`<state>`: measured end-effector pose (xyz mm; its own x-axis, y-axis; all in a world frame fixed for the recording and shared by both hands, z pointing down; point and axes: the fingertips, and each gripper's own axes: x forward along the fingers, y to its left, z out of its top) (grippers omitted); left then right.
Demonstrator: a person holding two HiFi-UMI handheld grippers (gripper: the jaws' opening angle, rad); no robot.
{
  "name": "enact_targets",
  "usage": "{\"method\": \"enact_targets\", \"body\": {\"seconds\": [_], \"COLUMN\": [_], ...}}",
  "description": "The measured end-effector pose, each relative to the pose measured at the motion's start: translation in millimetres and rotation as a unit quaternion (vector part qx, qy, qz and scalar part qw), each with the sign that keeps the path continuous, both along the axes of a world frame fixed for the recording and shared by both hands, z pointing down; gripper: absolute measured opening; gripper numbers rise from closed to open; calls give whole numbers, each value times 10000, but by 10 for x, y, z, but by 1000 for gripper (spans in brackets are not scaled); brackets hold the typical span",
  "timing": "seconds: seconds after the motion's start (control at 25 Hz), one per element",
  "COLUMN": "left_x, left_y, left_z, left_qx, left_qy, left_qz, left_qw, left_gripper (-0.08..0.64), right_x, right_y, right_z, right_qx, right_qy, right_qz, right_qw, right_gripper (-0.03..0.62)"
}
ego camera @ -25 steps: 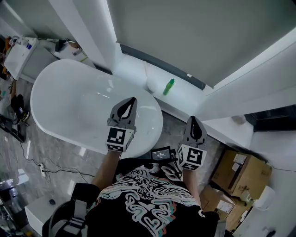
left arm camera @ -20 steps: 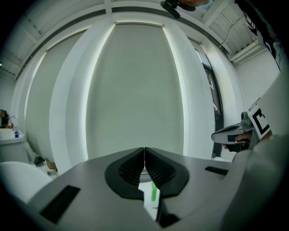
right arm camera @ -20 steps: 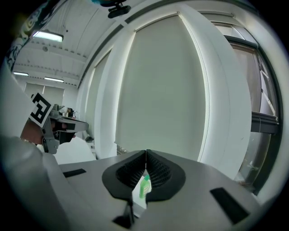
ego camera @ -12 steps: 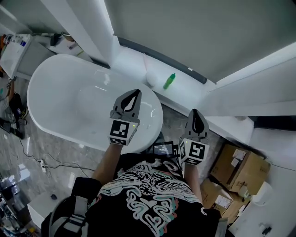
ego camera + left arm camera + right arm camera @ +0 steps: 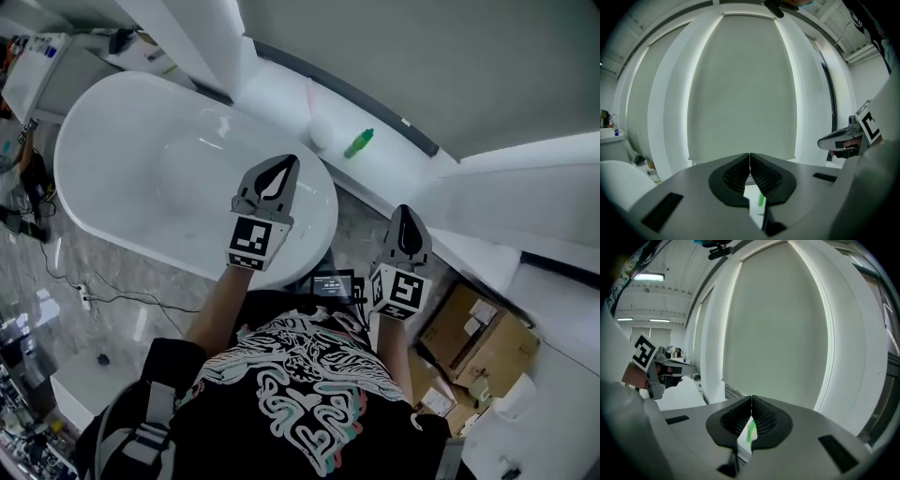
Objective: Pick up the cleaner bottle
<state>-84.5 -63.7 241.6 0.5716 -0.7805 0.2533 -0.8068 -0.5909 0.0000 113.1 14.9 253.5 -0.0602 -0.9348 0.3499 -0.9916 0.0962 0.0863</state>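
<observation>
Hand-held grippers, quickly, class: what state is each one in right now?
Left hand-held gripper: closed, holding nothing.
Right hand-held gripper: closed, holding nothing.

Right gripper (image 5: 751,400) jaws meet, green cleaner bottle (image 5: 751,431) beyond them.

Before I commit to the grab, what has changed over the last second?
Both grippers have eased forward toward the ledge, the left gripper over the bathtub, the right gripper beside it. The gap to the green cleaner bottle has shrunk only slightly. Nothing was taken hold of or let go. Unchanged: both claws shut and empty, the bottle standing on the ledge, untouched.
</observation>
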Motion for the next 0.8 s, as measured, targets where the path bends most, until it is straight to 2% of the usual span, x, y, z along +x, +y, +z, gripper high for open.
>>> {"method": "enact_targets", "body": {"seconds": [0.44,0.8], "left_x": [43,-19], "left_y": [-278,-431], "left_z": [432,965], "left_qx": [-157,-474], "left_qy": [-127,-212], "left_qz": [36,122], "left_qw": [9998,9986], "left_gripper": [17,18], "right_x": [-40,-73], "right_y": [-391,-553], "right_z": [401,886], "right_qx": [-190,-401], "right_qy": [-61,-62], "right_qz": [-32,244], "right_qw": [9998,9989], "right_gripper": [28,28]}}
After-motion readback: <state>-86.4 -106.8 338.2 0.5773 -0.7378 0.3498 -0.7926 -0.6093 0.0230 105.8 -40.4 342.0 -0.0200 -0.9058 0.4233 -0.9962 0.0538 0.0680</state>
